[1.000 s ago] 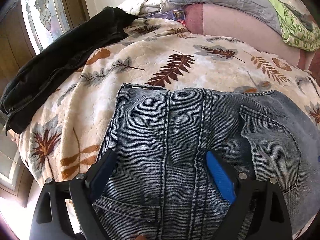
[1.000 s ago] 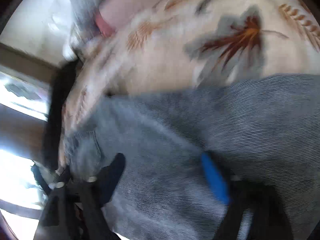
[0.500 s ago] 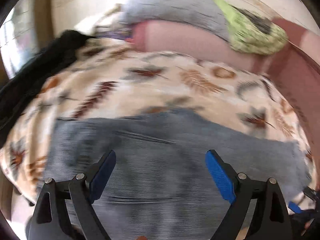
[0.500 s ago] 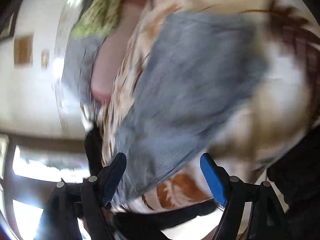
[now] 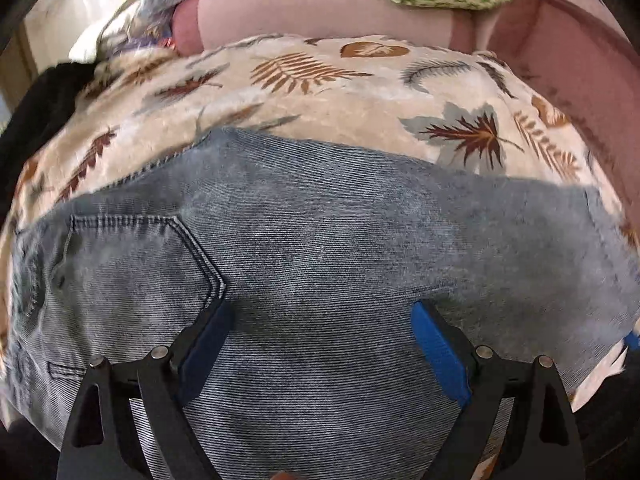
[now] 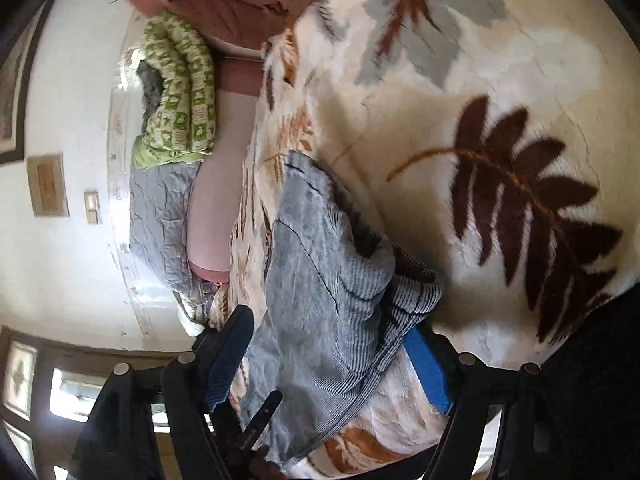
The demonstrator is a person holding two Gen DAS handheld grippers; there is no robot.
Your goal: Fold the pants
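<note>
One pair of grey-blue denim pants (image 5: pixel 320 248) lies on the leaf-print blanket (image 5: pixel 320 92) that covers the bed, already doubled leg over leg by the look of it, with a back pocket (image 5: pixel 132 264) showing at 9 o'clock in the left wrist view and the leg hems running out toward 3 o'clock. The left gripper (image 5: pixel 320 344) hangs over the middle of the denim with its jaws spread wide and nothing pinched between them. The right gripper (image 6: pixel 324 360) sits at the hem end, seen at 6 o'clock in its own view; a bunched hem edge lies between its jaws, which are closing, but the pads do not appear to press the cloth yet. The step in hand seems to be taking hold of the hems for the crosswise fold. The next move calls for a firm pinch through every layer at the hem, then carrying that end over toward the waistband while the other gripper steadies the middle. Counted: one pair of pants, two grippers, one leaf blanket, one dark garment (image 5: pixel 36 120) at 9 o'clock, one green patterned quilt (image 6: pixel 180 92) and one grey quilt (image 6: pixel 160 216) by the wall.
</note>
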